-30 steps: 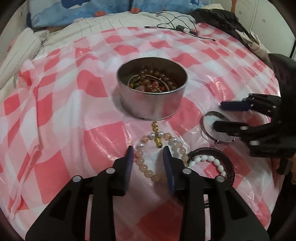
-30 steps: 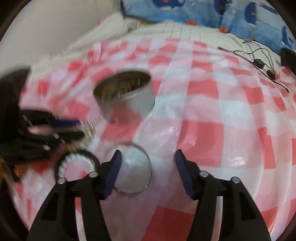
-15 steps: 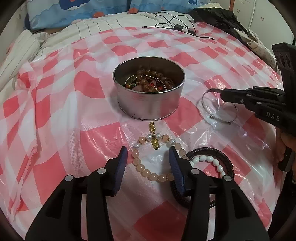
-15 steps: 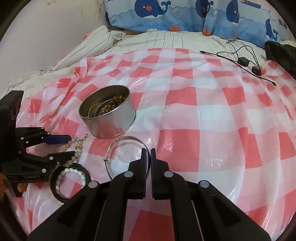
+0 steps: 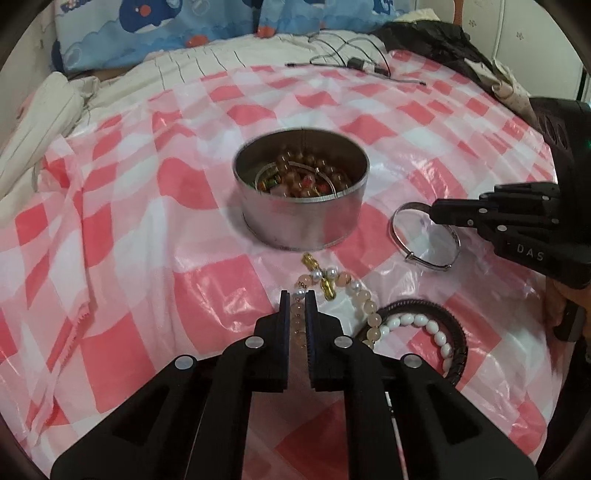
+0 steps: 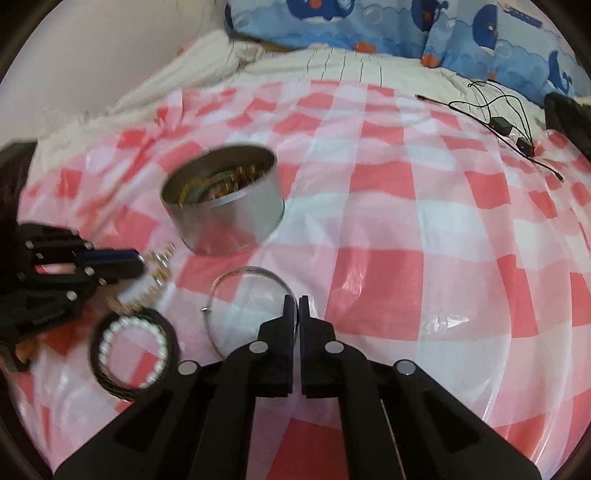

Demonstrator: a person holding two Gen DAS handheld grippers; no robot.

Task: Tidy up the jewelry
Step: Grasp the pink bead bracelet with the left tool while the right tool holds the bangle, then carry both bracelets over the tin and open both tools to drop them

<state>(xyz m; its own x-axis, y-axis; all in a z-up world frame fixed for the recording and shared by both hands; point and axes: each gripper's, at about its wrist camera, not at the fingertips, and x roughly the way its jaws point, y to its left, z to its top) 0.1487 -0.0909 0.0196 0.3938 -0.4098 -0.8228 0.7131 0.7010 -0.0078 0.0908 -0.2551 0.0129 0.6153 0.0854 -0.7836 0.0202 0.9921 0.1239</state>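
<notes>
A round metal tin holding several bead bracelets stands mid-cloth; it also shows in the right wrist view. My left gripper is shut on the pink bead bracelet with gold charms, lying just in front of the tin. My right gripper is shut on the rim of a thin silver bangle, seen right of the tin in the left wrist view. A white bead bracelet inside a black ring lies beside the pink one; it also shows in the right wrist view.
A red-and-white checked plastic cloth covers the bed. Black cables lie at the far edge. Blue whale-print pillows sit behind. Dark clothing lies at the far right.
My left gripper has closed from wide open onto the pink bead bracelet. My right gripper closed on the silver bangle's rim half a second ago and still holds it.
</notes>
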